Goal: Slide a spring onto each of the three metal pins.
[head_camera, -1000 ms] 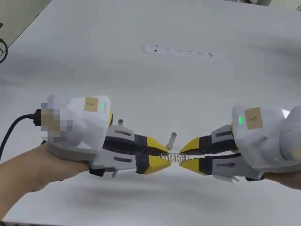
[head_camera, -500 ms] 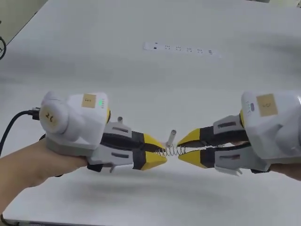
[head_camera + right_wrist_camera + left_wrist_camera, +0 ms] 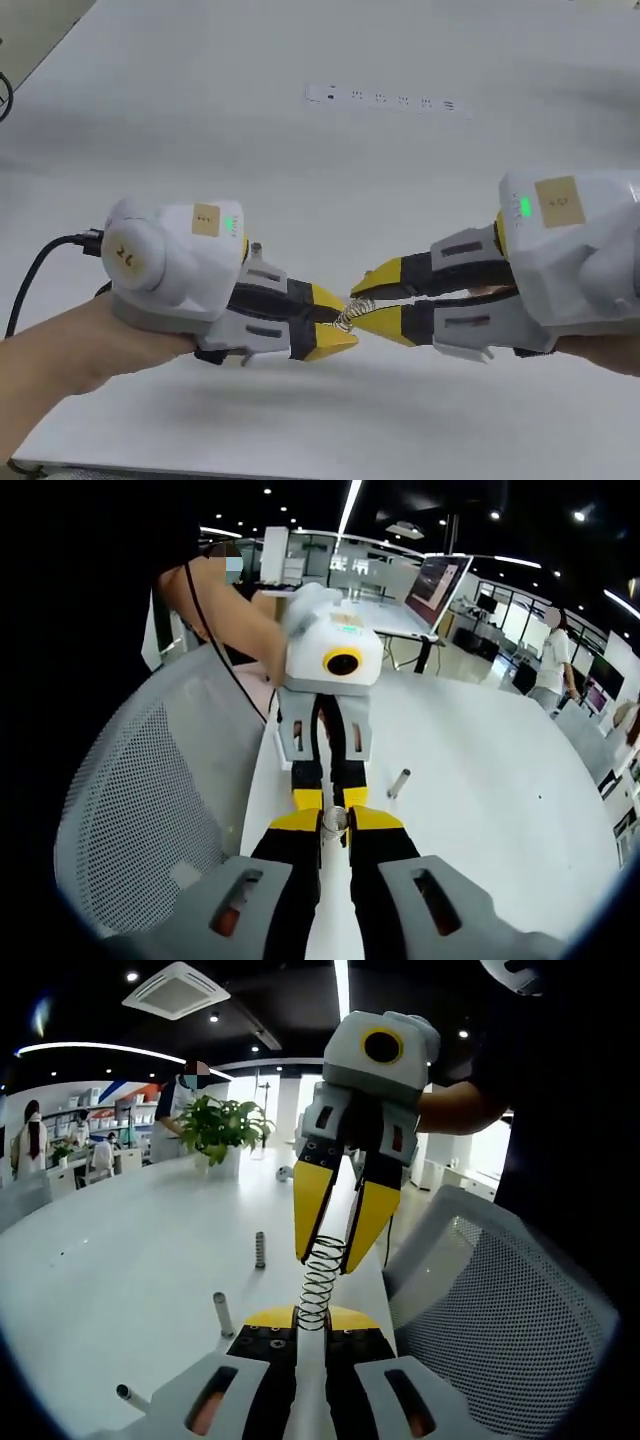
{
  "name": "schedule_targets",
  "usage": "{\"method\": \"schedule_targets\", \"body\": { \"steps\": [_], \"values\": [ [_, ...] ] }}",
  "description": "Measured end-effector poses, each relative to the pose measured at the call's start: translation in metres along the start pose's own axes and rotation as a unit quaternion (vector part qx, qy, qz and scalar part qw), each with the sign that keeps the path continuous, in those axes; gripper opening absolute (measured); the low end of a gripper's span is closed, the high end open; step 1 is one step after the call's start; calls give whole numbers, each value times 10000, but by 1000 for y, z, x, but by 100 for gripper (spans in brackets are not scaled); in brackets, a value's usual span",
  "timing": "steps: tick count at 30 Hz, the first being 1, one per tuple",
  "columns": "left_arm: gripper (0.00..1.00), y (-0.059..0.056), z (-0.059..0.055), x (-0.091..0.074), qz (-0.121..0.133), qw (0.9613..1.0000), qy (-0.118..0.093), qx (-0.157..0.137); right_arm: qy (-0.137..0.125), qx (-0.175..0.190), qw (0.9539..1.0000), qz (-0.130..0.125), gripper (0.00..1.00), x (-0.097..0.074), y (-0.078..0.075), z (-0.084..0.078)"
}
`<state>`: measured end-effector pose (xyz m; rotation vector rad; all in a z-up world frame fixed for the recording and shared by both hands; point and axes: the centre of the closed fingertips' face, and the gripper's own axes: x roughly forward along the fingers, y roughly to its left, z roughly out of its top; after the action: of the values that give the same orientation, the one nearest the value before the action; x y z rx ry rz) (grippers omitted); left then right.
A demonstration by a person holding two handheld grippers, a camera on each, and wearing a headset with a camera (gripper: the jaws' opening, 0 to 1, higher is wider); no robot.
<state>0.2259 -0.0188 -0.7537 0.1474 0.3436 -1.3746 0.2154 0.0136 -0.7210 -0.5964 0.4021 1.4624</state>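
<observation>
While the left gripper is clamped on one end of the spring above the table, the right gripper holds its jaws slightly apart astride the other end; whether they pinch it is unclear. Metal pins stand on the table nearby.
</observation>
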Motion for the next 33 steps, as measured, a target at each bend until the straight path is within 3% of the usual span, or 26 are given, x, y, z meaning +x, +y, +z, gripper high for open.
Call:
{"method": "schedule_targets", "body": {
  "steps": [19,33],
  "values": [
    [1,-3,-4,-3,20,9998,122,132,-222,44,9997,-66,6,2,3,9],
    [2,1,-1,-3,121,9999,86,18,19,-141,9999,-70,6,2,-2,11]
  ]
}}
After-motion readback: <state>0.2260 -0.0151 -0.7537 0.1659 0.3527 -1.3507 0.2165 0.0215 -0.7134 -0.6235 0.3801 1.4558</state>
